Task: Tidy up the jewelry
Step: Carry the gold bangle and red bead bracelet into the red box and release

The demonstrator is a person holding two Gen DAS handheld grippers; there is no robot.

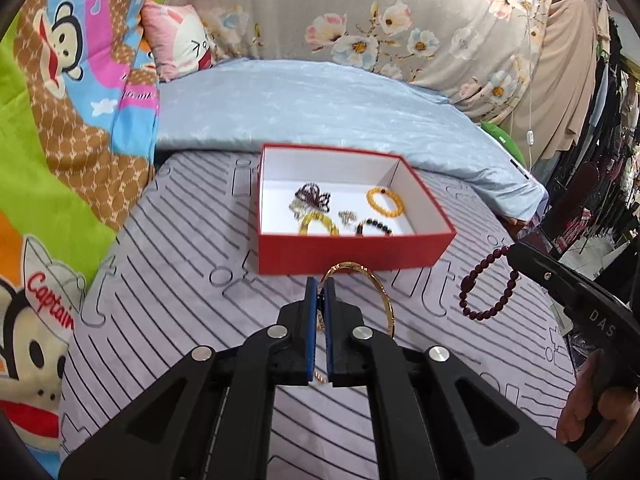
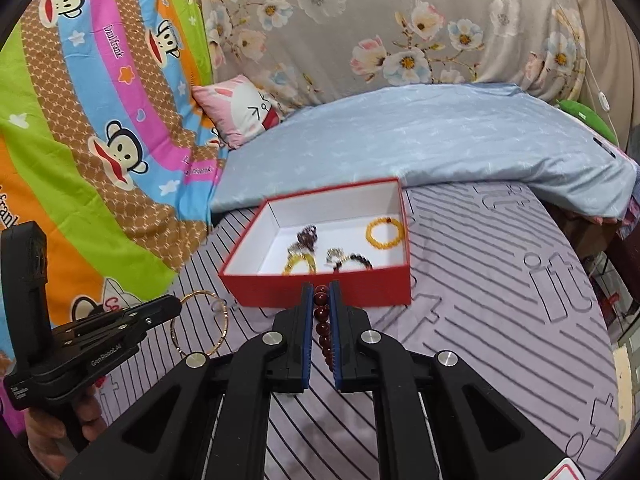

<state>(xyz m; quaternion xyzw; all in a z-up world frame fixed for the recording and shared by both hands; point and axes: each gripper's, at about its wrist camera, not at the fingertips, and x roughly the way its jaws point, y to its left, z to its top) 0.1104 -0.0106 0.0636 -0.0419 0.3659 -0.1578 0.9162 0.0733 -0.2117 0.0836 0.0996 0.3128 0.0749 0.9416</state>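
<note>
A red box point(image 1: 352, 252) with a white inside sits on the striped bed cover; it also shows in the right wrist view point(image 2: 320, 286). It holds an amber bead bracelet point(image 1: 385, 200), a yellow bracelet point(image 1: 318, 224), a dark bead bracelet point(image 1: 374, 227) and a dark hair ornament point(image 1: 312, 196). My left gripper point(image 1: 320, 284) is shut on a thin gold bangle point(image 1: 378, 292), held just in front of the box. My right gripper point(image 2: 321, 290) is shut on a dark red bead bracelet point(image 2: 323, 328), also in front of the box; that bracelet hangs at the right in the left wrist view point(image 1: 486, 284).
A folded light blue quilt point(image 1: 320, 108) lies behind the box. A cartoon monkey blanket point(image 1: 72, 128) rises at the left and a pink pillow point(image 1: 180, 40) sits at the back. Floral fabric point(image 1: 380, 12) covers the rear. Clothes hang at the far right point(image 1: 616, 120).
</note>
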